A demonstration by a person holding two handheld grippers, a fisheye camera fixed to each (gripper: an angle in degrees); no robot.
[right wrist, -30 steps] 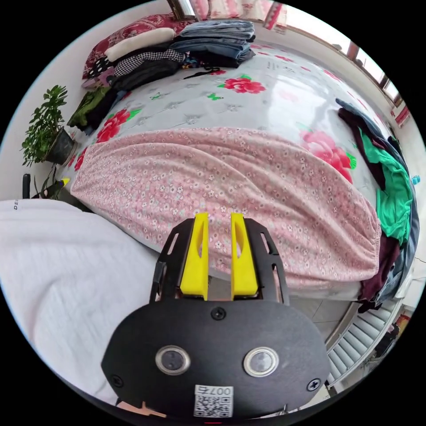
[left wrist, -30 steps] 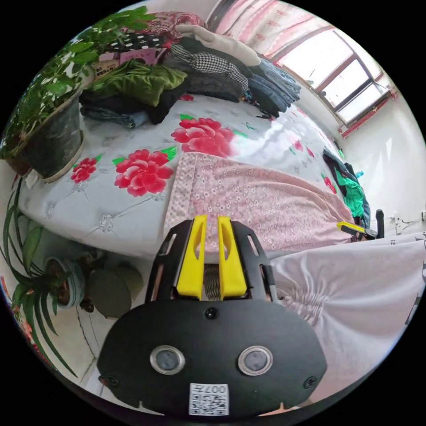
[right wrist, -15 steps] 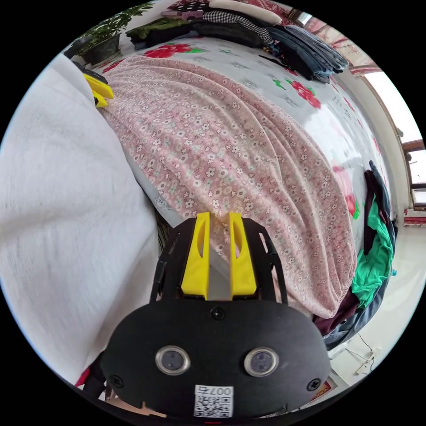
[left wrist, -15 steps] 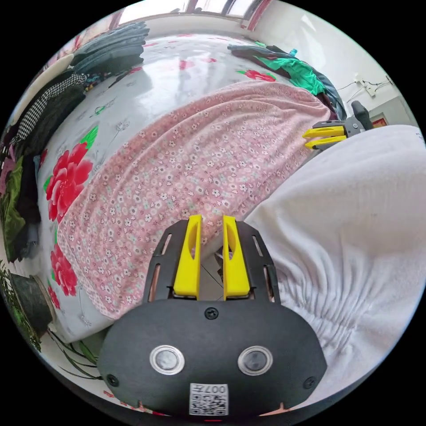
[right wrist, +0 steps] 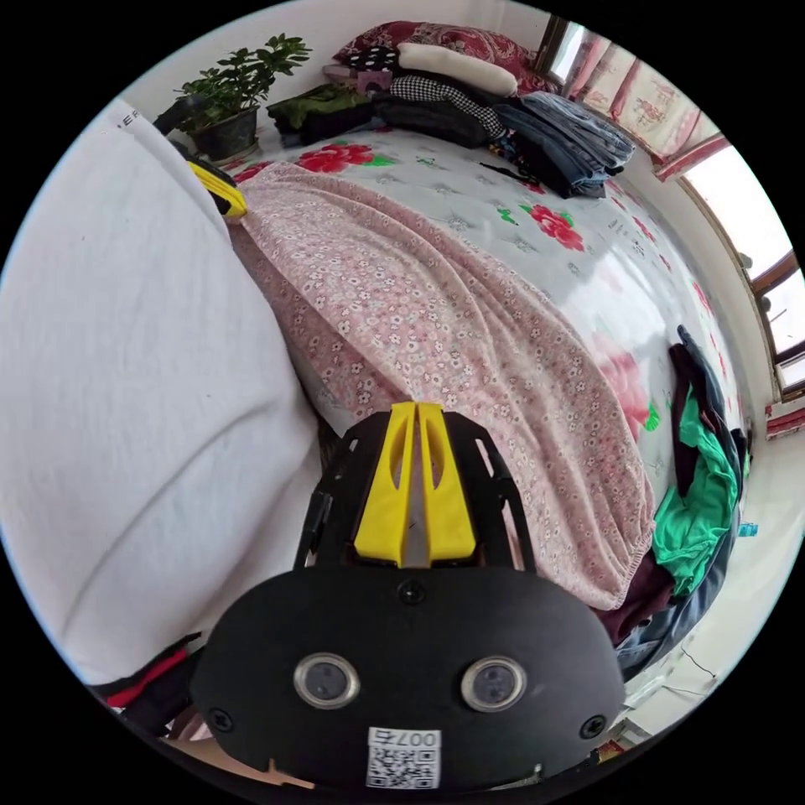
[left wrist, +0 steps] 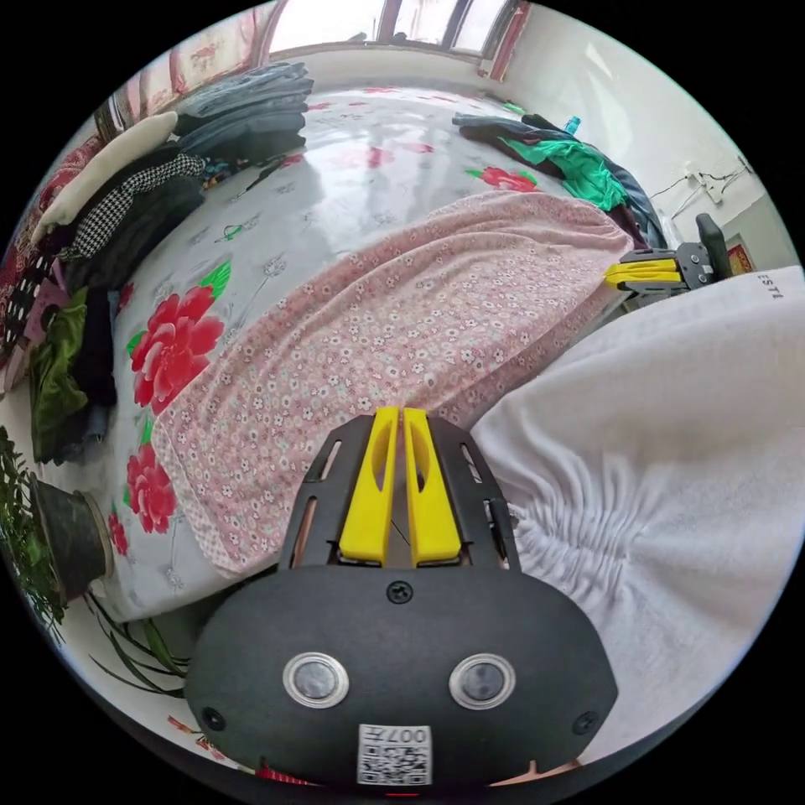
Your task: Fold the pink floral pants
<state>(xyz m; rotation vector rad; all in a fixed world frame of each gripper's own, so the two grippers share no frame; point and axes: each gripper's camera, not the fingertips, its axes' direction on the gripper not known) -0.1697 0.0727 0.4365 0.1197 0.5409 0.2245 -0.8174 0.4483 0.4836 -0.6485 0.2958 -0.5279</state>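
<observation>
Pink floral pants point(left wrist: 402, 327) lie spread along the bed's near edge, near side spilling over it toward the person. Left tool point(left wrist: 398, 419) and right tool point(right wrist: 417, 412) both w/ jaws pinched nearly together at that near hem; can't tell if cloth is really between them. Risk: thin hem slips free on lifting, or one layer only gets caught, so fold goes crooked.

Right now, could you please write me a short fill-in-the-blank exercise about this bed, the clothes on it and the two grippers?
1. The pink floral pants lie spread on the ____.
2. The jaws of the left gripper stand ____.
3. The crumpled garment beyond the pants' elastic end is bright ____.
4. Near the bed's corner stands a potted ____.

Missing words: bed; shut; green; plant
</observation>
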